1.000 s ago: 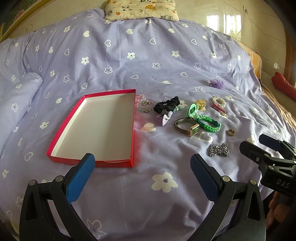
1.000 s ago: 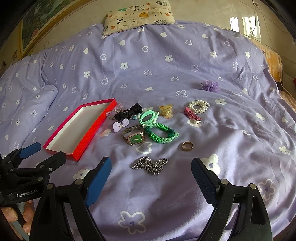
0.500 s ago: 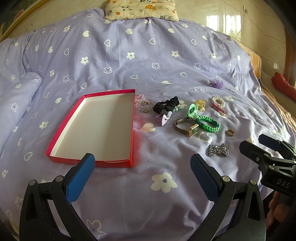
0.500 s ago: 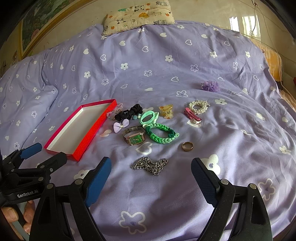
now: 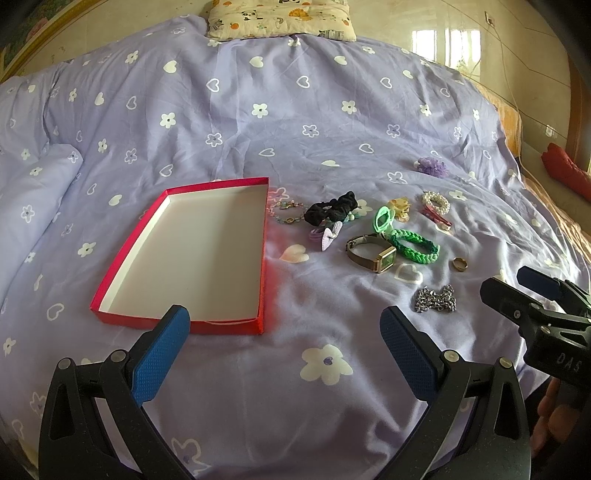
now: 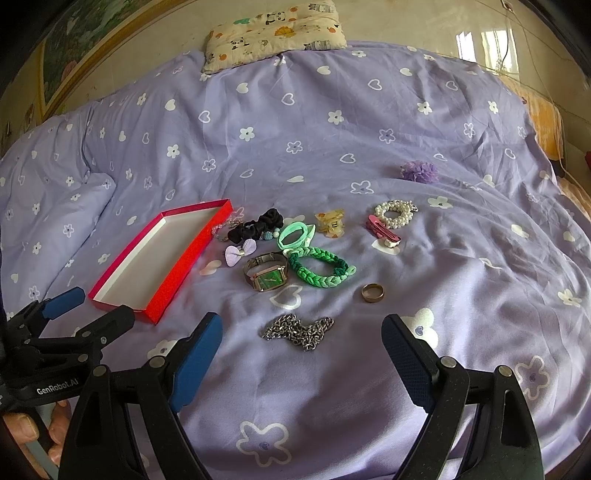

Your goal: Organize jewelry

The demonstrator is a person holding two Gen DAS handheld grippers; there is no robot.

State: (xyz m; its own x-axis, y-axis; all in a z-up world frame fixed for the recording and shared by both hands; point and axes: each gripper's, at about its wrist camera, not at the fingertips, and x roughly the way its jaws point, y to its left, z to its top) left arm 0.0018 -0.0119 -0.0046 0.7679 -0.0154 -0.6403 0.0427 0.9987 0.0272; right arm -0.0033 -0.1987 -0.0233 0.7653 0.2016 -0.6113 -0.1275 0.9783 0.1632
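Observation:
An empty red box with a white inside lies on the purple bedspread; it also shows in the right wrist view. To its right lie a silver chain, a gold ring, a green-faced watch, a green braided band, a black scrunchie, a pearl bracelet and a pink clip. My left gripper is open and empty just in front of the box. My right gripper is open and empty, just in front of the chain.
A purple pompom lies farther back on the right. A patterned pillow sits at the head of the bed. A rolled fold of bedspread lies to the left. The bed's right edge drops off beyond the jewelry.

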